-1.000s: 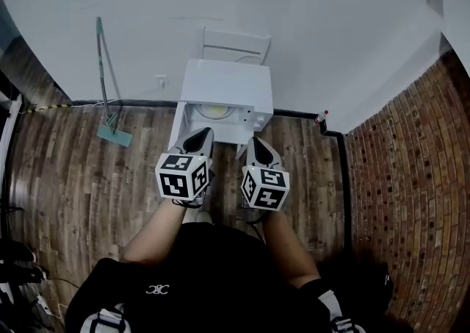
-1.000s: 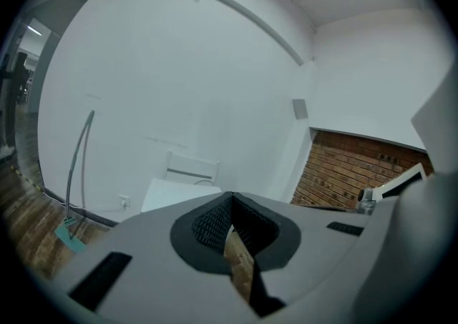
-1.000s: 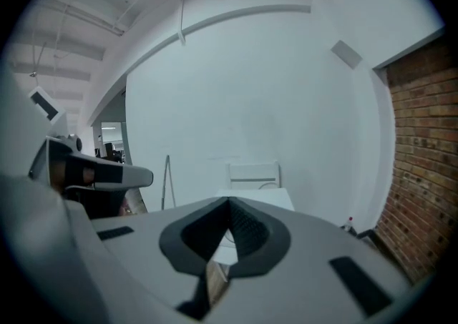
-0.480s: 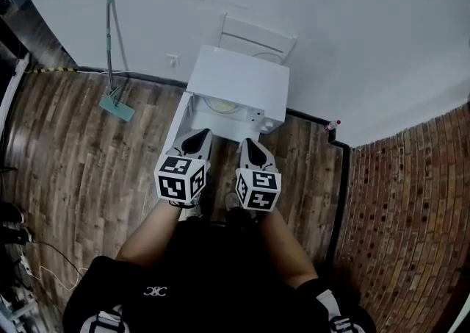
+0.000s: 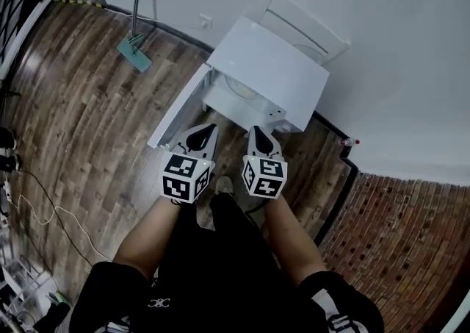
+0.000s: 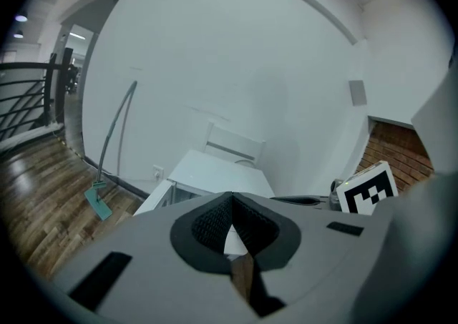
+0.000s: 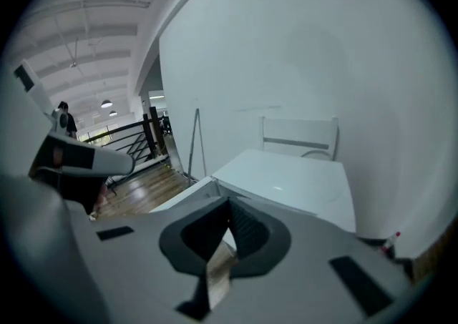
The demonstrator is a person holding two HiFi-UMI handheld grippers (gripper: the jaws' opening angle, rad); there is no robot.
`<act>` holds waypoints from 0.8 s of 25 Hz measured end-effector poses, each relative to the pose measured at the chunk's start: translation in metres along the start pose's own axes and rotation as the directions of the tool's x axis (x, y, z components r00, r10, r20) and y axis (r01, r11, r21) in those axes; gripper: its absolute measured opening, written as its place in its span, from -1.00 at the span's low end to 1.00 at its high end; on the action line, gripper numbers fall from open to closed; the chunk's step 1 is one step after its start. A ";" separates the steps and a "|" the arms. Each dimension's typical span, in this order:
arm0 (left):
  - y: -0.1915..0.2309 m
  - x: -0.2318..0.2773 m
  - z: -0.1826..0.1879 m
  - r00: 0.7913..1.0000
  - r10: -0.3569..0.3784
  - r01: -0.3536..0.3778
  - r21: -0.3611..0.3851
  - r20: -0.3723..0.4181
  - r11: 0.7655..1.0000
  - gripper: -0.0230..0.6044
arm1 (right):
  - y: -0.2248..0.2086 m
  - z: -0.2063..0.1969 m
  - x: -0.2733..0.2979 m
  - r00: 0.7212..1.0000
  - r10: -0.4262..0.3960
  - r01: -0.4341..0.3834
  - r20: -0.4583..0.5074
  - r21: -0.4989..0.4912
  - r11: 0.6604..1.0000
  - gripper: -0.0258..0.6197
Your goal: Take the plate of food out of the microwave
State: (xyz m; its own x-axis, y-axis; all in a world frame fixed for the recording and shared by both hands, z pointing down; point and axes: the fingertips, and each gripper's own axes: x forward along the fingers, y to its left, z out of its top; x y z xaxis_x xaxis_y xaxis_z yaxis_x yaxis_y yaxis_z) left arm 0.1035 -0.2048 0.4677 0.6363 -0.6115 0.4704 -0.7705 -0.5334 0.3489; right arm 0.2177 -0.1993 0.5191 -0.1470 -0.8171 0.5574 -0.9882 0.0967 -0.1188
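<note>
white microwave [image 5: 268,74] just ahead of both pairs of jaws, with wooden floor [image 5: 88,118] around it and its door [image 5: 176,111] swung open on the left gripper's side. inside, beyond the jaw tips, a pale plate [image 5: 239,87], only partly seen under the top of the microwave; food on it too small to tell.

left gripper [image 5: 208,130] pressed fully together, holding nothing. right gripper [image 5: 257,133] likewise closed tip to tip and empty. both near the opening but apart from it, touching nothing.

probably the approach step, plate not yet taken.

danger of pushing the plate deeper if going in with jaws closed like this; better to open them first. danger of tilting the plate and spilling the food when gripping at one edge only. also danger of hitting the open door with the left gripper on the way in, because of the door so close beside it.
</note>
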 end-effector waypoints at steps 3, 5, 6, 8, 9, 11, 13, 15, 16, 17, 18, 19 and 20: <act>0.013 0.017 -0.023 1.000 0.031 -0.031 -0.018 -0.004 0.999 -0.93 | -0.007 -0.031 0.036 0.997 0.076 -0.074 -0.001 0.196 0.978 -0.90; 0.020 0.030 -0.039 0.999 0.043 -0.043 -0.023 -0.008 0.999 -0.93 | -0.014 -0.056 0.061 0.994 0.112 -0.104 -0.004 0.361 0.927 -0.90; 0.024 0.037 -0.046 0.999 0.048 -0.048 -0.025 -0.009 0.999 -0.93 | -0.018 -0.068 0.073 0.992 0.125 -0.112 -0.001 0.438 0.892 -0.90; 0.034 0.053 -0.059 0.998 0.055 -0.055 -0.022 -0.011 0.998 -0.93 | -0.026 -0.092 0.100 0.991 0.136 -0.117 0.009 0.568 0.815 -0.87; 0.040 0.061 -0.065 0.998 0.059 -0.060 -0.018 -0.012 0.998 -0.93 | -0.031 -0.103 0.114 0.991 0.132 -0.112 0.014 0.624 0.774 -0.87; 0.055 0.076 -0.079 0.997 0.069 -0.069 -0.013 -0.017 0.998 -0.93 | -0.043 -0.125 0.143 0.993 0.114 -0.098 0.027 0.724 0.683 -0.87; 0.070 0.090 -0.093 0.997 0.077 -0.077 -0.016 -0.025 0.997 -0.93 | -0.053 -0.141 0.170 0.993 0.098 -0.112 0.068 0.819 0.563 -0.81; 0.083 0.102 -0.108 0.996 0.085 -0.086 -0.022 -0.036 0.996 -0.93 | -0.062 -0.150 0.195 0.988 0.080 -0.157 0.135 0.883 0.443 -0.54; 0.089 0.107 -0.115 0.995 0.087 -0.088 -0.023 -0.043 0.996 -0.93 | -0.067 -0.154 0.208 0.985 0.064 -0.174 0.162 0.902 0.396 -0.48; 0.092 0.111 -0.121 0.995 0.087 -0.088 -0.021 -0.051 0.996 -0.93 | -0.072 -0.159 0.219 0.983 0.044 -0.181 0.177 0.920 0.347 -0.43; 0.095 0.114 -0.126 0.995 0.083 -0.084 -0.016 -0.060 0.996 -0.93 | -0.078 -0.165 0.230 0.983 0.018 -0.180 0.183 0.940 0.289 -0.36; 0.096 0.116 -0.131 0.995 0.077 -0.078 -0.007 -0.070 0.997 -0.93 | -0.084 -0.171 0.240 0.983 -0.013 -0.174 0.181 0.959 0.222 -0.30; 0.097 0.118 -0.135 0.994 0.069 -0.069 0.004 -0.081 0.998 -0.93 | -0.090 -0.177 0.250 0.984 -0.044 -0.166 0.175 0.973 0.157 -0.25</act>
State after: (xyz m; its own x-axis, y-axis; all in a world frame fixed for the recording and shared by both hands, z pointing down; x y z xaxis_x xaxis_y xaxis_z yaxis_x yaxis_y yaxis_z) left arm 0.0990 -0.2492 0.6665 0.5766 -0.5975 0.5572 -0.8124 -0.4922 0.3128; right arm 0.2622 -0.3113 0.8148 -0.0933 -0.9076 0.4094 -0.0886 -0.4020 -0.9114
